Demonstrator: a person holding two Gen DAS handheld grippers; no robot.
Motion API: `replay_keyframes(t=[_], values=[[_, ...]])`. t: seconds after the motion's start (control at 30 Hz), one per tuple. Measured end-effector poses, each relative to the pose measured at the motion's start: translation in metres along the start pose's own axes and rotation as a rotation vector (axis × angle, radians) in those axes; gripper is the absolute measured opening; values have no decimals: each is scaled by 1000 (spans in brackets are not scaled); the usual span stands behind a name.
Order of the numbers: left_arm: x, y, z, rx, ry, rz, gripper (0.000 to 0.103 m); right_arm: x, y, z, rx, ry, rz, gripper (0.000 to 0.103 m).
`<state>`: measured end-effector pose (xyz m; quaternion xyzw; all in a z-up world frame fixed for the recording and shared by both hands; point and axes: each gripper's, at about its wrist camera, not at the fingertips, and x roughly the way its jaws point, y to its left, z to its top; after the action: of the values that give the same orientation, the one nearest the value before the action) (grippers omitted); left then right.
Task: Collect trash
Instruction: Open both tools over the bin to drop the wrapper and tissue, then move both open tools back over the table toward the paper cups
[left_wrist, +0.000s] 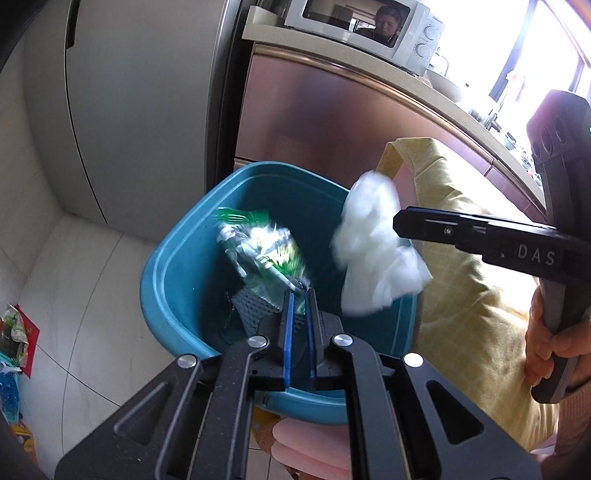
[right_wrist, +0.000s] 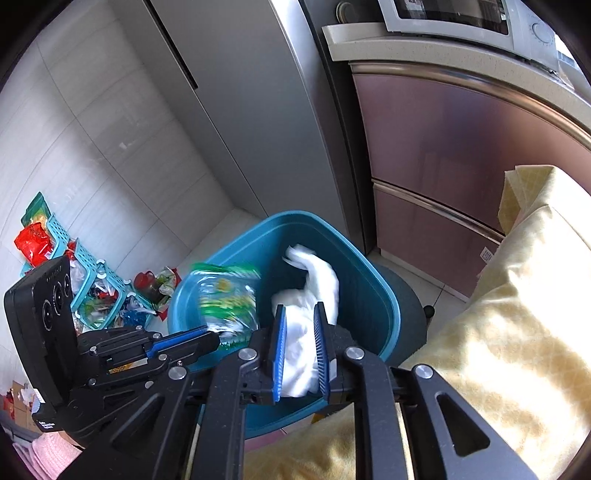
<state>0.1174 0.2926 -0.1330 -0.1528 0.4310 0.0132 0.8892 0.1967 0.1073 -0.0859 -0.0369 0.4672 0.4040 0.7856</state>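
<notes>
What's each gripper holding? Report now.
Left gripper: closed on the green snack wrapper.
Right gripper: closed on the white plastic bag.

A teal-blue plastic bin (right_wrist: 373, 295) frames a crumpled white bag (right_wrist: 310, 295) and a green-and-silver snack wrapper (left_wrist: 258, 251) with yellow print. Both black grippers, left (left_wrist: 300, 295) and right (right_wrist: 300, 314), carry bright blue finger pads (right_wrist: 279, 354). A pale yellow cloth (right_wrist: 517, 332) shows a faint lattice pattern. Behind stand a grey fridge (left_wrist: 140, 110), rose-pink cabinet fronts (right_wrist: 461, 147), a white microwave (left_wrist: 369, 26), and aqua baskets (right_wrist: 88, 266) among red wrappers (right_wrist: 35, 240).
</notes>
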Motion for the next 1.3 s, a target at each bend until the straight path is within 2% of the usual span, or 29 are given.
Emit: replay_keyframes(t=[0.2,0.4,0.6,0.83,1.13,1.3], values=[[8,-1,-1,-11,8,-4,7,0,-4,-3,18,-1,7,18],[-7,-14,-1,14,-32,-6,7,-19,-12,-12,39,-41,25,20],[-43,-44,-1,95,-120,-35,22,-63,-14,-28,24,-133,27,28],[-73,-102,-4,213,-176,-140,27,-134,-27,-58,28,-253,-10,31],[-78,-208,-30,397,-146,-312,28,-225,-69,-128,140,-392,-106,36],[-78,-258,-50,464,-132,-360,29,-258,-93,-166,217,-431,-163,36]])
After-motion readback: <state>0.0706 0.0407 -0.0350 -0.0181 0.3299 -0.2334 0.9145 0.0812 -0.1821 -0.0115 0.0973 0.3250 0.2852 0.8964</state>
